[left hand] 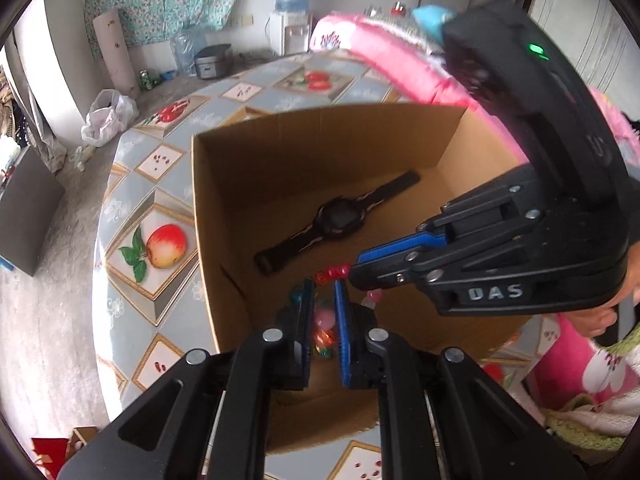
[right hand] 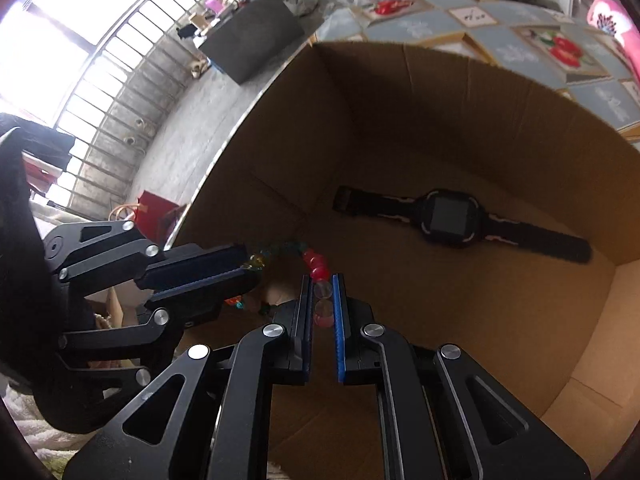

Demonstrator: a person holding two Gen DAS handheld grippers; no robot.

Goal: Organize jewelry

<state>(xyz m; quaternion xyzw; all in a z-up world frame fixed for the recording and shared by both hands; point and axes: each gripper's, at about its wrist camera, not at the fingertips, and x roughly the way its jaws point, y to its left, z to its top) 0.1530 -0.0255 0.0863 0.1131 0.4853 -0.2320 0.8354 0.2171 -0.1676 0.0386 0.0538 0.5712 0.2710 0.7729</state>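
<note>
A string of coloured beads (left hand: 329,273) hangs inside an open cardboard box (left hand: 224,184), stretched between both grippers. My left gripper (left hand: 323,286) is shut on one part of the beads (left hand: 322,326). My right gripper (right hand: 322,280) is shut on the pink and clear beads (right hand: 322,294); it enters the left wrist view from the right (left hand: 356,270). The left gripper shows in the right wrist view (right hand: 250,264) with beads (right hand: 310,258) running from it. A black wristwatch (left hand: 338,220) lies flat on the box floor, also seen in the right wrist view (right hand: 452,220).
The box (right hand: 440,92) stands on a round table (left hand: 160,160) with a fruit-print cover. A pink flowered blanket (left hand: 384,48) lies behind and to the right. Beyond the table edge, the floor holds a white plastic bag (left hand: 106,118) and a dark box (right hand: 252,34).
</note>
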